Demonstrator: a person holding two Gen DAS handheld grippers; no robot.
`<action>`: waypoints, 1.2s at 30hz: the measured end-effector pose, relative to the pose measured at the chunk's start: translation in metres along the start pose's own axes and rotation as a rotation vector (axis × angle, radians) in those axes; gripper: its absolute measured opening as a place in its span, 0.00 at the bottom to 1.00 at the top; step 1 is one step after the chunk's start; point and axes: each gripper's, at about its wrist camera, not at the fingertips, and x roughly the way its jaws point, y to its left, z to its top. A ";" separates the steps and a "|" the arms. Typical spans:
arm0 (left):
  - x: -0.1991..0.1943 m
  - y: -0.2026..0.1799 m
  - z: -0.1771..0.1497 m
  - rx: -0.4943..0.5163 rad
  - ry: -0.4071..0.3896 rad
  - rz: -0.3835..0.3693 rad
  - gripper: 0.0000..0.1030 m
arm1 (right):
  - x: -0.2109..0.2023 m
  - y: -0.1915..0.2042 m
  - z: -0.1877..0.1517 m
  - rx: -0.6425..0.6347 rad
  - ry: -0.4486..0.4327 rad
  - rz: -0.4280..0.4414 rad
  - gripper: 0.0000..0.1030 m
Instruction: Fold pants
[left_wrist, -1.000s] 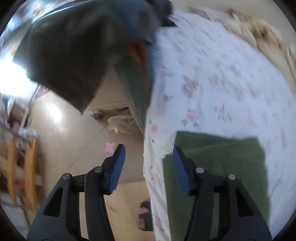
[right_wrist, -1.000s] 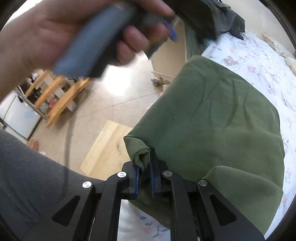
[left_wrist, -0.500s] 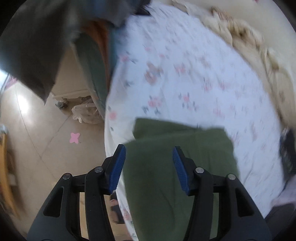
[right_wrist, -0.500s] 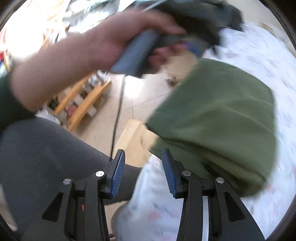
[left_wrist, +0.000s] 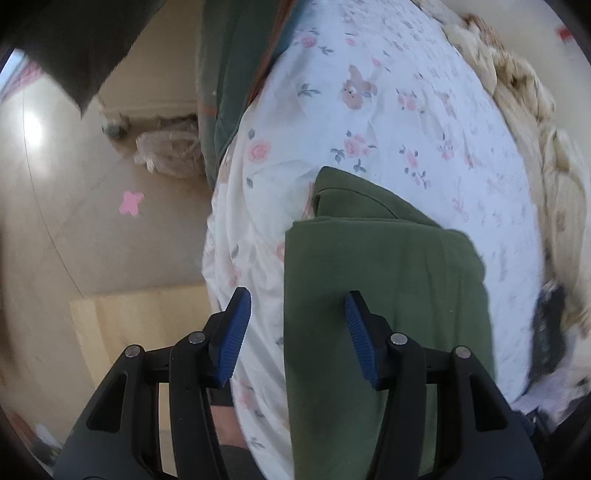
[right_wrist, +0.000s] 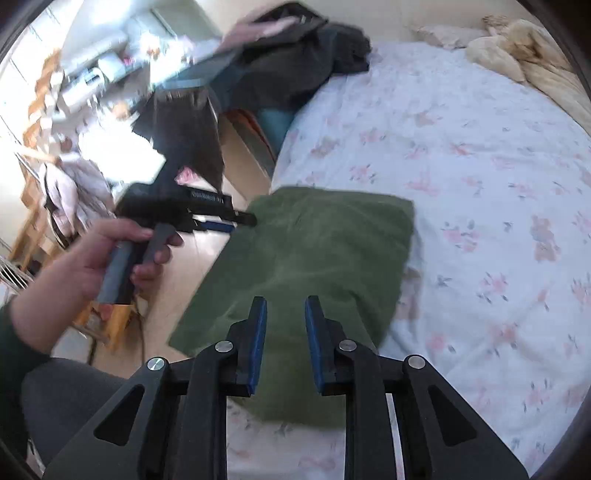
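Observation:
The green pants (left_wrist: 384, 295) lie folded into a rectangle near the edge of the floral bed sheet (left_wrist: 388, 122). They also show in the right wrist view (right_wrist: 310, 258). My left gripper (left_wrist: 297, 328) is open and empty, hovering over the pants' left edge. It also shows in the right wrist view (right_wrist: 225, 221), held in a hand beside the far left corner of the pants. My right gripper (right_wrist: 282, 336) is open and empty above the near part of the pants.
A pile of dark clothes (right_wrist: 295, 55) sits at the far corner of the bed. A beige blanket (left_wrist: 535, 122) lies along the far side. A dark object (left_wrist: 550, 332) lies on the sheet to the right. The floor (left_wrist: 74, 221) is to the left.
My right gripper let go of the pants' fold and opened. The pants dropped flat onto the bed. My left gripper swung from over the floor to over the pants.

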 end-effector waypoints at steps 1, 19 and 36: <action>0.002 -0.003 0.000 0.014 -0.004 0.017 0.48 | 0.015 0.000 -0.001 -0.011 0.046 -0.012 0.17; -0.003 -0.001 0.009 -0.010 -0.060 -0.046 0.50 | -0.021 -0.017 -0.051 0.119 -0.016 0.140 0.38; -0.018 -0.008 0.022 -0.074 -0.164 -0.023 0.57 | 0.055 -0.113 -0.125 0.722 0.116 0.445 0.90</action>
